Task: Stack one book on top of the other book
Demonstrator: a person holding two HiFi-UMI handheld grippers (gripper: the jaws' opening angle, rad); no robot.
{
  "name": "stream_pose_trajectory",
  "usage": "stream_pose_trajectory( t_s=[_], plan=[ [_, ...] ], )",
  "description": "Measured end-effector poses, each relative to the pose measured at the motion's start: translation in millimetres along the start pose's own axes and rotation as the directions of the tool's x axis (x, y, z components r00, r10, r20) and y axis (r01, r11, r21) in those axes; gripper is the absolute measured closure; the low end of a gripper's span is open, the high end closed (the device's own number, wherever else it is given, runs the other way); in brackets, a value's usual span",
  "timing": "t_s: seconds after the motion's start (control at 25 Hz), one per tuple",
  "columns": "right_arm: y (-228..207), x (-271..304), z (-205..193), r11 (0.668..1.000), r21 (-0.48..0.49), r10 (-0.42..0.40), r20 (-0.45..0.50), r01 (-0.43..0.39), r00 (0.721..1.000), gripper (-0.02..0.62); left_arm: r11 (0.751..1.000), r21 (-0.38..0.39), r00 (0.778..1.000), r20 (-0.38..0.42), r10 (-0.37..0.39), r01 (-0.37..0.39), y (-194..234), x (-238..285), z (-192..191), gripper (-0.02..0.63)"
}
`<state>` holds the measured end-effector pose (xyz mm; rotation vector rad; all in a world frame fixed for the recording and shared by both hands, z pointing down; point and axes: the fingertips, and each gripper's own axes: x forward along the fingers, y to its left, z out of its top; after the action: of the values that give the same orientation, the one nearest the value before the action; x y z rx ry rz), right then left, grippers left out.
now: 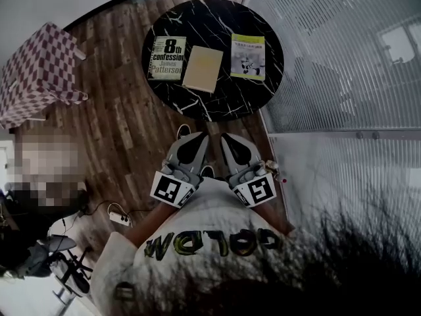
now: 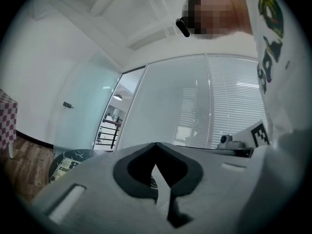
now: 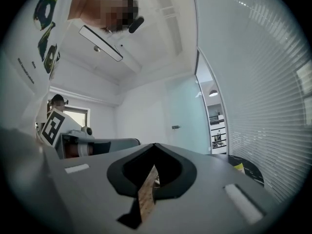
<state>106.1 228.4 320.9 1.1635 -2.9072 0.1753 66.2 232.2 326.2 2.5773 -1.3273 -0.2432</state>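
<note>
Three books lie on a round black marble table (image 1: 214, 104): a "8th Confession" paperback (image 1: 167, 58) on the left, a plain tan book (image 1: 202, 68) in the middle, and a yellow-green book (image 1: 248, 56) on the right. My left gripper (image 1: 189, 143) and right gripper (image 1: 230, 145) are held side by side close to my body, short of the table's near edge, both shut and empty. In the left gripper view the table and paperback (image 2: 65, 168) peek past the left jaw. The right gripper view catches the table's edge (image 3: 246, 167) at the right.
A checkered pink-and-white stool (image 1: 39, 71) stands on the wood floor to the left of the table. A glass wall with blinds (image 1: 342, 58) runs along the right. A power strip and cables (image 1: 120, 217) lie on the floor at my left.
</note>
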Motion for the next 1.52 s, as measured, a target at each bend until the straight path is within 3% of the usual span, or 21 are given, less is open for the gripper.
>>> stream_pose_trajectory(
  t_s=[0.52,0.72,1.04,1.52],
  plan=[
    [-32.1,158.6,2.1,0.999,0.009,-0.041,-0.06,0.041,0.997,0.592,0.998,-0.051,0.999,-0.019,-0.047,0.045,142.3,55.8,37.4,0.605],
    [-48.7,197.6,3.4,0.997,0.005,-0.079,-0.062,0.08,0.995,0.592,0.996,-0.048,0.997,-0.024,-0.079,0.078,179.0,75.3,46.6,0.605],
    [-67.8,221.6,3.8,0.994,0.011,-0.104,-0.064,0.105,0.992,0.594,0.995,-0.042,0.995,-0.041,-0.091,0.089,208.1,98.8,49.3,0.605],
    [-100.9,215.8,-6.7,0.996,0.034,-0.08,-0.105,0.084,0.991,0.592,0.998,-0.038,0.996,-0.076,-0.054,0.051,209.9,126.4,39.0,0.606]
  ],
)
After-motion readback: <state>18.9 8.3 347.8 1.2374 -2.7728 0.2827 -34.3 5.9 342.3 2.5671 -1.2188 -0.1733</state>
